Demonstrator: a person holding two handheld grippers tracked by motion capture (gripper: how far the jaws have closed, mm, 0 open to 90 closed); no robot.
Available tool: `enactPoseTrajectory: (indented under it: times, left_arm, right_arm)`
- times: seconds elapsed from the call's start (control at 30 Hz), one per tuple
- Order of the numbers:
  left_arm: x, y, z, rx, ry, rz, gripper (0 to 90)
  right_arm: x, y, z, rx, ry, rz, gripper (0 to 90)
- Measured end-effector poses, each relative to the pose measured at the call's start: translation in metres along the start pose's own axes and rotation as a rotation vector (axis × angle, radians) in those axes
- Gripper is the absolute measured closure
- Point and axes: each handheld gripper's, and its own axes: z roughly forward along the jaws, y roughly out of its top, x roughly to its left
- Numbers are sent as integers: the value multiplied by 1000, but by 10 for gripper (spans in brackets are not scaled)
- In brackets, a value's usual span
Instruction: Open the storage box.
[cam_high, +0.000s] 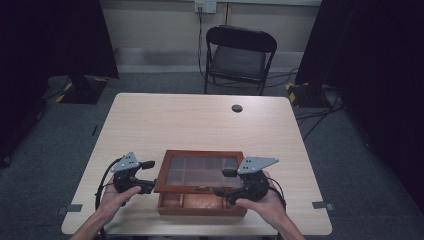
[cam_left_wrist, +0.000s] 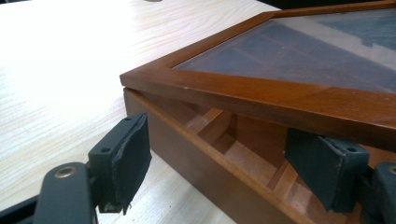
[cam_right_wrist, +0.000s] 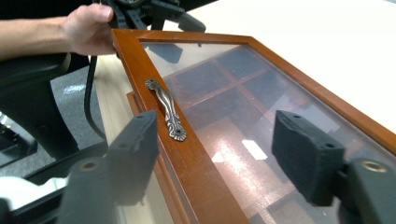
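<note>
I see the box (cam_high: 200, 197) at the worktop's (cam_high: 175, 120) near edge, about 6 o'clock from centre. Its lid (cam_high: 202, 172) sits raised over the compartments, tilted up at the near side. Left gripper (cam_high: 145, 176) at the box's 9 o'clock corner, fingers (cam_left_wrist: 123, 158) spread either side of the box wall. Right gripper (cam_high: 224, 182) at 3 o'clock, straddling the lid's front rail beside the handle (cam_right_wrist: 167, 114). Chair (cam_high: 239, 57) beyond the worktop at 12 o'clock.
</note>
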Motion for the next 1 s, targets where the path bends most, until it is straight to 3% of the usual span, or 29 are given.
enactPoseTrajectory:
  times: [0.07, 0.17, 0.27, 0.37, 0.63, 0.87, 1.0]
  left_arm:
    - [-1, 2, 0, -6, -4, 11, 217]
    - [-5, 5, 1, -14, -21, -19, 211]
    - [-11, 10, 1, 1, -4, 22, 203]
    - [-13, 12, 4, -7, -13, 16, 200]
    - [-12, 20, 3, -36, -7, 12, 204]
    - [-12, 29, 2, -47, -12, 15, 230]
    - [-9, 34, 1, -86, -19, -8, 260]
  right_arm:
    - [-1, 0, -2, -5, -11, 3, 281]
    - [-3, 0, -7, -29, -26, 7, 262]
    - [-5, 0, -11, -38, -38, 7, 257]
    - [-8, -1, -14, -44, -47, 18, 232]
    - [-12, -2, -15, -54, -41, 23, 215]
    - [-16, -2, -18, -48, -61, 22, 193]
    - [-19, -3, -22, -55, -88, 20, 203]
